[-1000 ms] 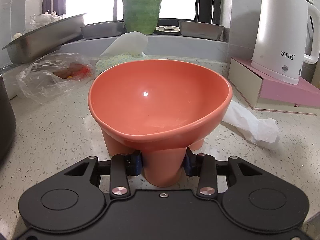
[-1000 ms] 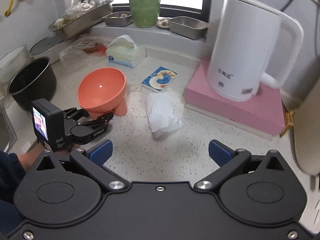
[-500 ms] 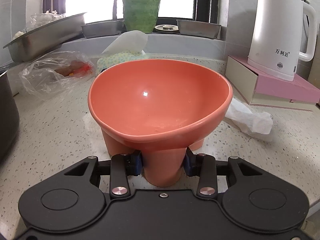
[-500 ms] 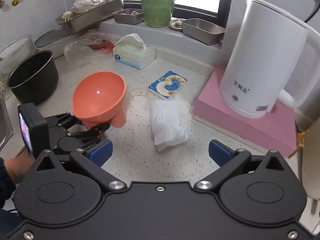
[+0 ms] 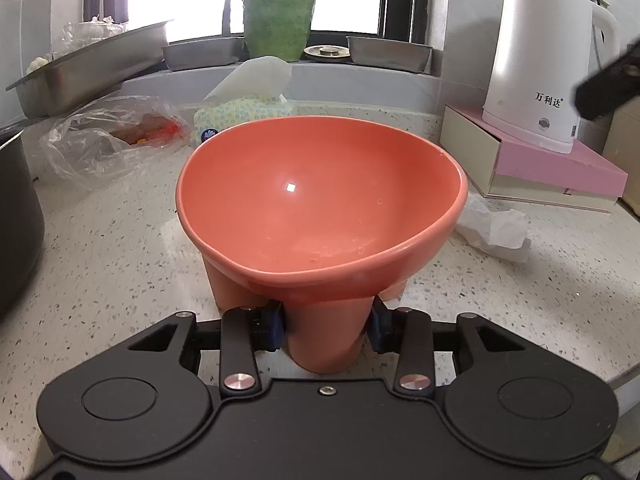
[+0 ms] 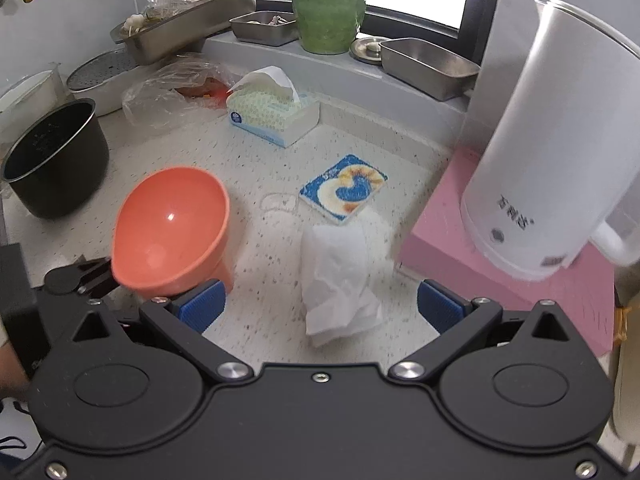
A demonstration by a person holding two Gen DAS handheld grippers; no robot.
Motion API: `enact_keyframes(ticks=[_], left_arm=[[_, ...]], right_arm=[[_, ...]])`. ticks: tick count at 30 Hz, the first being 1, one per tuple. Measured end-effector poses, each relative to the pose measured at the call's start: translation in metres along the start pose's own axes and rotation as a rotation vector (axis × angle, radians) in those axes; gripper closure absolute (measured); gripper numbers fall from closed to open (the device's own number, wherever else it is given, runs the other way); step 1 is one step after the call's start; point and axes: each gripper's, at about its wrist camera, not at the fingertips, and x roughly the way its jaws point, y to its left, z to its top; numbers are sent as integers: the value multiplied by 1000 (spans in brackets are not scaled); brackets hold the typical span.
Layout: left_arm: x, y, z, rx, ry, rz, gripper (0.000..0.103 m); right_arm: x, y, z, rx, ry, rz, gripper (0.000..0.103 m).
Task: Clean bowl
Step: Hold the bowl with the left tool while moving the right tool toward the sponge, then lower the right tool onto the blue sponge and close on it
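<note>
Where the speckled pale table (image 6: 264,288) runs back to a grey window sill (image 6: 352,76), steel trays (image 6: 428,66) and a green pot (image 6: 328,12) line the ledge under the bright pane. Around the work spot sit a tissue box (image 6: 274,114), a black pot (image 6: 54,160), a blue sponge (image 6: 344,188), a crumpled white tissue (image 6: 340,284) and a white kettle (image 6: 560,140) on a pink box (image 6: 516,280). The orange bowl (image 5: 320,200) stands tilted on the table with the left tongs (image 5: 326,322) clamped on its front leg, while the right tongs (image 6: 322,306) hang spread apart above the tissue, the bowl just left of them.
</note>
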Motion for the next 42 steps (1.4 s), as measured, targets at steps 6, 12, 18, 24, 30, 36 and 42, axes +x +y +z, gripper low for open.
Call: enact_keyframes(ticks=[6, 12, 18, 24, 30, 36, 42], left_arm=[[-1, -1, -2, 7, -6, -2, 65], [-1, -1, -2, 11, -4, -5, 65], [-1, -2, -2, 9, 0, -2, 65], [-1, -4, -2, 2, 2, 5, 65], [-2, -4, -3, 1, -1, 7, 65], [-1, -4, -3, -1, 0, 9, 65], [-1, -4, -2, -5, 0, 12, 65]], right_arm=[[26, -3, 23, -41, 0, 10, 0], [67, -11, 50, 17, 51, 36, 0], [107, -15, 74, 43, 96, 11, 0], [140, -18, 91, 50, 137, -25, 0], [162, -16, 98, 56, 156, -36, 0], [188, -16, 103, 69, 177, -66, 0], [208, -11, 109, 76, 202, -81, 0]])
